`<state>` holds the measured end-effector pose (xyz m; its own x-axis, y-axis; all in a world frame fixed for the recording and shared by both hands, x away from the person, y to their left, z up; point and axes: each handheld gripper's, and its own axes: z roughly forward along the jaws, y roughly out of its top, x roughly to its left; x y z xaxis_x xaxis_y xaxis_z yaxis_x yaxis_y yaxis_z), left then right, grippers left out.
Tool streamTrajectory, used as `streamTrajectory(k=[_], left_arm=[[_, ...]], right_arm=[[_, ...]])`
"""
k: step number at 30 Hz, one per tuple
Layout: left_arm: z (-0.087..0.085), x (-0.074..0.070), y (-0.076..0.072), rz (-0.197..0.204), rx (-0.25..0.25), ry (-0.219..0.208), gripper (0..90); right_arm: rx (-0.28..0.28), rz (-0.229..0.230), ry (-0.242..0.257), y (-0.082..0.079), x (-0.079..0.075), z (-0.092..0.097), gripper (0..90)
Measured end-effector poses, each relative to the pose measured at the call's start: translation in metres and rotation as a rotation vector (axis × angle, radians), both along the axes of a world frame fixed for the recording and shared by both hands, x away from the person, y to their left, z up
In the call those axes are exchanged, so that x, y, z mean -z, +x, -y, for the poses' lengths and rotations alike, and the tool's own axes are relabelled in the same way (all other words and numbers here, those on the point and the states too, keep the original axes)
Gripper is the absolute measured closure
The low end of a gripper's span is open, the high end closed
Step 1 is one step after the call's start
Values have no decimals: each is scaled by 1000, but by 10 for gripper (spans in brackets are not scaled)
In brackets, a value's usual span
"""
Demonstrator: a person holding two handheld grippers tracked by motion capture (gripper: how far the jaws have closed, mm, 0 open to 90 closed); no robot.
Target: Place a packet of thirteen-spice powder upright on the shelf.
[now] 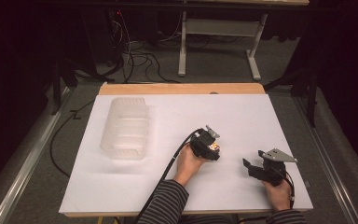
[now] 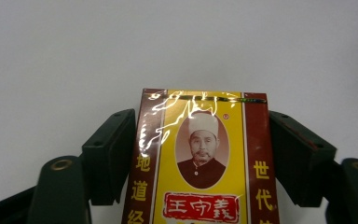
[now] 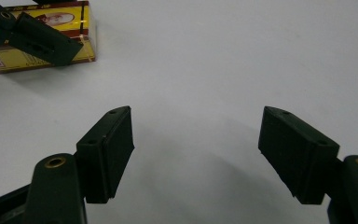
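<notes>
A yellow and dark red box with a printed portrait and Chinese characters lies on the white table sheet. My left gripper is shut on it, one black jaw against each long side. From above, the left gripper sits near the table's middle with a bit of the box showing at its tip. My right gripper stands open over bare sheet, nothing between its jaws. It is to the right of the left gripper and nearer the front edge. The box lies at its upper left.
A clear ribbed plastic container stands on the left half of the sheet, well away from both grippers. The wooden table edge runs along the back. Cables and a metal stand leg lie on the floor beyond.
</notes>
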<state>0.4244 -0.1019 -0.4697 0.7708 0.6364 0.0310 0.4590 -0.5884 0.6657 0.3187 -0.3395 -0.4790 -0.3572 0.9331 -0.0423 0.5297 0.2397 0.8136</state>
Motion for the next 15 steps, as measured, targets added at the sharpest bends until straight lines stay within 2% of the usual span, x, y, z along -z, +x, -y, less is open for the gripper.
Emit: streamTrajectory(k=[8, 15], left_arm=[[-3, -3, -2, 11, 4, 6, 323], [-10, -10, -7, 35, -2, -21, 328]], right_arm=[[-2, -3, -4, 0, 0, 0, 266], [-3, -3, -3, 0, 0, 1, 266]])
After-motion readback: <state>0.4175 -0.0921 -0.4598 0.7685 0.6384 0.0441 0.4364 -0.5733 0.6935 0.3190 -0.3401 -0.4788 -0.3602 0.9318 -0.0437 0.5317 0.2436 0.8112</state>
